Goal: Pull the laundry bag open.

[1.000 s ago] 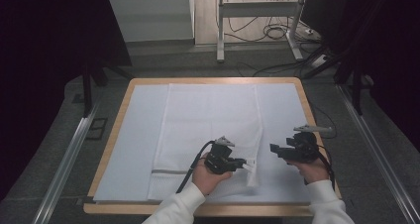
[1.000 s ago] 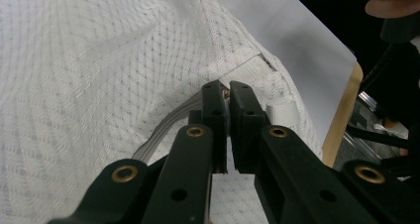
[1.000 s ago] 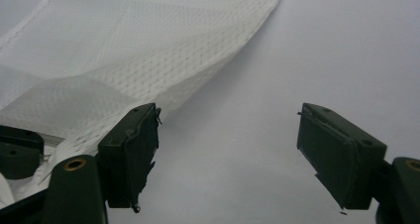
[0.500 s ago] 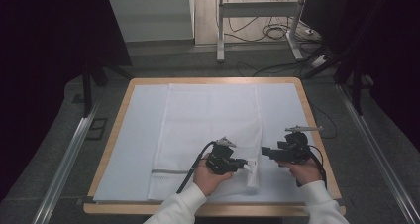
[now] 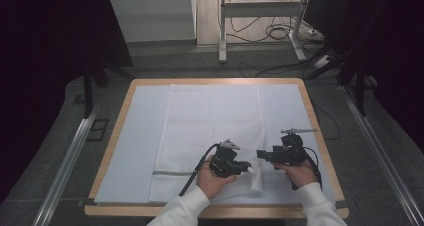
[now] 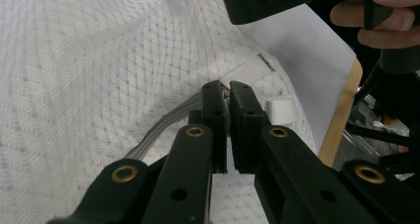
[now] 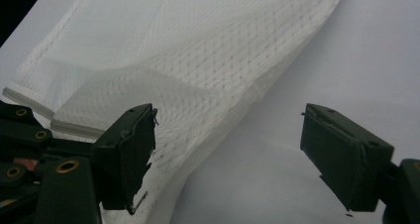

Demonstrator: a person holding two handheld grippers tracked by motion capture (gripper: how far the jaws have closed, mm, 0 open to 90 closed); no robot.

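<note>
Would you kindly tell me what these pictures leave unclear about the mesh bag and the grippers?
- What the left gripper pinches: its shut jaws cover it in the left gripper view; too small in the high view.
- Mesh bag's near edge: the hands hide part of it in the high view.
- Right gripper's body: cut off by the right gripper view's bottom edge.

table point(image 5: 125, 103), wooden rim | white sheet point(image 5: 135, 146) | mesh bag point(image 5: 210, 121) on sheet
</note>
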